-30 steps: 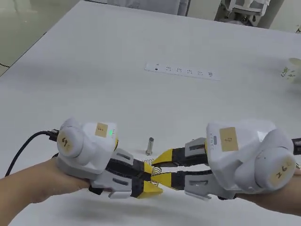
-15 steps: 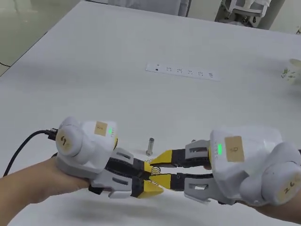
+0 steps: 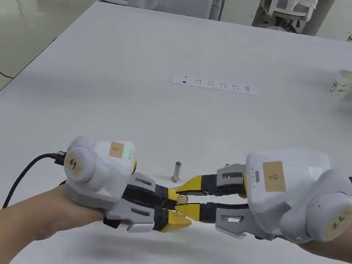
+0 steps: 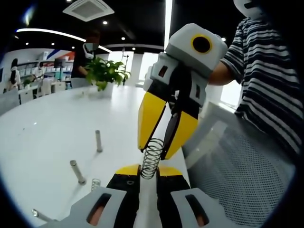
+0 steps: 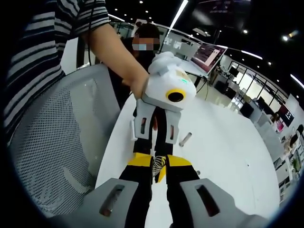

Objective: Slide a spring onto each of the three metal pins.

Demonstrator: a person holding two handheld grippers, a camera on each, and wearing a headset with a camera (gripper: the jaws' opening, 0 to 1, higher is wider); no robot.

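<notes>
A small coil spring [image 3: 183, 197] hangs just above the table between my two grippers, which meet tip to tip. In the left gripper view, my left gripper [image 4: 148, 171] is shut on the lower end of the spring [image 4: 151, 159], and the yellow jaws of my right gripper [image 4: 163, 153] close on its upper end. The right gripper view has the spring [image 5: 157, 166] pinched in my right gripper [image 5: 158, 161], with the left gripper [image 5: 156, 153] facing it. One metal pin [image 3: 176, 171] stands upright just behind the tips. Two pins [image 4: 98, 140] [image 4: 77, 171] stand bare.
A second spring [image 4: 95, 184] lies on the white table [image 3: 110, 82] near the pins, and another pin [image 4: 40, 215] lies flat beside it. A white power strip [image 3: 214, 85] sits farther back. A paper cup [image 3: 342, 81] is at the right edge. A black cable [image 3: 27, 170] trails from the left gripper.
The right gripper's body has dropped slightly and shifted right. Both sets of tips stay together on the spring. The pin has not moved.
</notes>
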